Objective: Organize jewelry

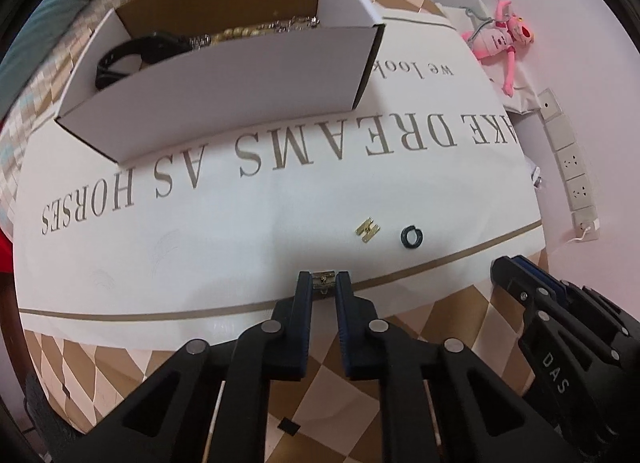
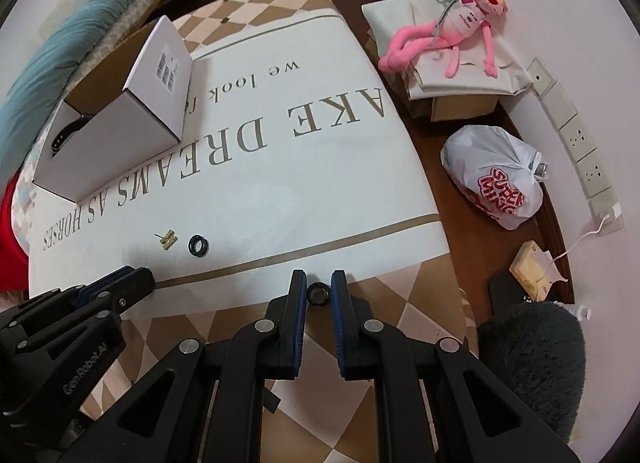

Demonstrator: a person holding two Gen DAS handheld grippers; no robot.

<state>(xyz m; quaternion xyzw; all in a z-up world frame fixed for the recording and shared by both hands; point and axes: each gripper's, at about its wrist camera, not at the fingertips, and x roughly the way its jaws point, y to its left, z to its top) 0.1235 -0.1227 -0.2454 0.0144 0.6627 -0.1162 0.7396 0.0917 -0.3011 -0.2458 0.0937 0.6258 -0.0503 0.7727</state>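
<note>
The left gripper pinches a gold earring; the right gripper clamps a black ring. Another gold earring and black ring lie on the printed mat, well apart from the white box holding a black watch.

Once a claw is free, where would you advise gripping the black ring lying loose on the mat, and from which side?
Grip the black ring across its outer rim, coming straight down from above. It lies flat on the mat, so only the rim offers opposing faces. Keep the fingers on the sides away from the gold clasp, which lies close beside it but apart.
</note>
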